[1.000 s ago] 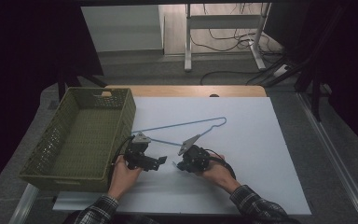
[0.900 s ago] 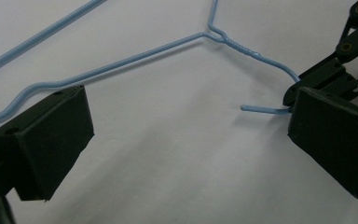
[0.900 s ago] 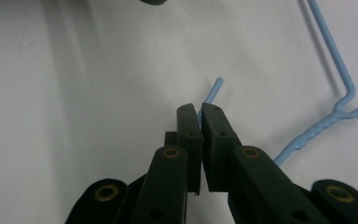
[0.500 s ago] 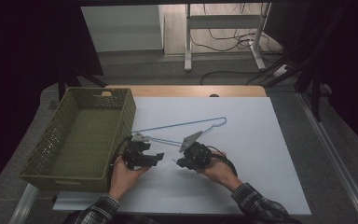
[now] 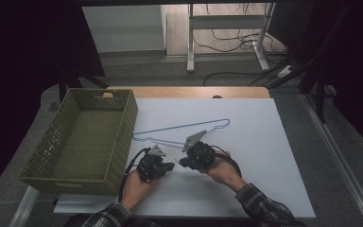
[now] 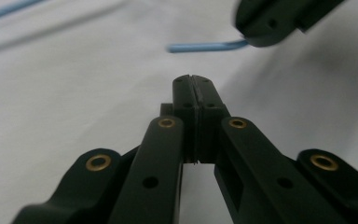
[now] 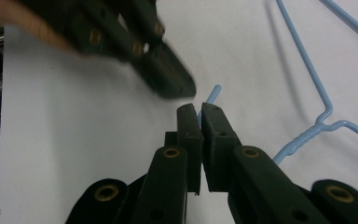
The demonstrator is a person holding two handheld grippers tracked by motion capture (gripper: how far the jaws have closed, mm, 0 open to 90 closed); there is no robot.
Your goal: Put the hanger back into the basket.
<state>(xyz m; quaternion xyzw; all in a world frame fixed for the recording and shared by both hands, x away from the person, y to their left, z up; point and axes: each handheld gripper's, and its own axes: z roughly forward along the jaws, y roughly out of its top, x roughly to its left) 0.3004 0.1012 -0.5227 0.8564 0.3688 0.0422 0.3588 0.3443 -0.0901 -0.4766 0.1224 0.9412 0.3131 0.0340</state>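
White table top (image 5: 264, 156) with a green basket (image 5: 82, 137) at left, blue wire hanger (image 5: 179, 128) beside it.

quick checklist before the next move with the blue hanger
1. Right gripper clamped on the blue wire hanger hook: ok, wire sits between its jaws.
2. Left gripper holding something: not ok, jaws have just been closing, shut on nothing.
3. Hook's free end clear of the left gripper: ok.
4. Green basket unobstructed: ok, nothing seen inside.
5. Hanger's far corner flat on the white sheet: cannot tell.
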